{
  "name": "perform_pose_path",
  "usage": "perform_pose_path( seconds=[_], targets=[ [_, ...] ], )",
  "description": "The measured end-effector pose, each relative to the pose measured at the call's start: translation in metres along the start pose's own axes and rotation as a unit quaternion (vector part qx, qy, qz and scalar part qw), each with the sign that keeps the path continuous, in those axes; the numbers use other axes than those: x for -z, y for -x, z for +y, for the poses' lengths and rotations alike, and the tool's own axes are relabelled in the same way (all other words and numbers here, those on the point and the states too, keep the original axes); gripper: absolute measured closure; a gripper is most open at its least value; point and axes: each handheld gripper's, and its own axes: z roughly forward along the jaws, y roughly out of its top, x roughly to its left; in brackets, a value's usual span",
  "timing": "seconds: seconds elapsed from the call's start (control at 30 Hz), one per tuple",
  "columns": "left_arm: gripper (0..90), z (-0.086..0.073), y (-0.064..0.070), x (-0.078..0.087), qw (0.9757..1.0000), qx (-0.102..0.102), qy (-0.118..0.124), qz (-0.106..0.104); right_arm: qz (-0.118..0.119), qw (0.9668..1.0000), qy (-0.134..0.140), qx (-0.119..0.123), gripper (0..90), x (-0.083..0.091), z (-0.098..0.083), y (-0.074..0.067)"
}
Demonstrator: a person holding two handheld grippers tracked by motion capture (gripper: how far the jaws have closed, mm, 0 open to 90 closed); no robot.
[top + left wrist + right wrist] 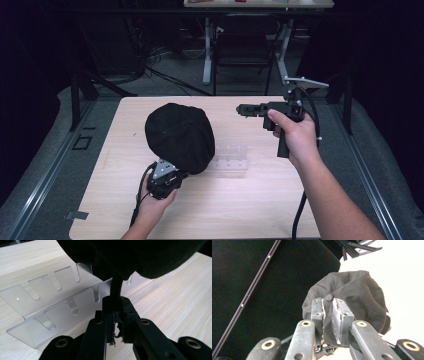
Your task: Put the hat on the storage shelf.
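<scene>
In the high view the black cap sits left of centre, raised off the wooden table, with the left gripper clamped on its lower edge and the right gripper held apart at upper right. The left gripper view adds the jaws pinching a fold of the cap's fabric beside a clear acrylic slotted rack. The right gripper view shows its jaws narrowly parted with nothing between them, the cap's crown beyond.

a lab or studio. black curtains ring a pale wooden table; loose cables cross the grey floor behind.
</scene>
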Motion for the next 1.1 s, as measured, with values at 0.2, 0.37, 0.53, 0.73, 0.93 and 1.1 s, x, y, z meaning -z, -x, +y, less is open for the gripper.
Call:
perform_pose_path(
  seconds=[0.2,0.37,0.53,0.73,0.93,1.1],
  targets=[
    [76.6,0.000,-0.002,0.004,1.0000,-0.002,-0.006,0.005,-0.012,0.9998,0.009,0.009,74.5,0.008,-0.004,0.003],
    [67.1,-0.003,-0.008,0.015,0.9998,0.019,0.001,-0.008,-0.031,0.9991,0.016,0.023,73.5,0.017,-0.009,0.005],
    [57.8,-0.003,-0.012,0.027,0.9997,0.022,0.009,-0.006,-0.051,0.9979,0.015,0.038,72.4,0.026,-0.015,0.005],
    [51.4,-0.010,-0.019,0.043,0.9993,0.038,0.001,0.000,-0.060,0.9968,0.013,0.051,72.0,0.035,-0.023,0.005],
    [48.9,-0.018,-0.025,0.055,0.9987,0.049,-0.003,0.011,-0.073,0.9953,0.009,0.064,71.4,0.042,-0.033,0.010],
    [48.5,-0.028,-0.030,0.061,0.9982,0.055,0.008,0.022,-0.087,0.9932,0.009,0.077,71.3,0.047,-0.042,0.015]
  ],
)
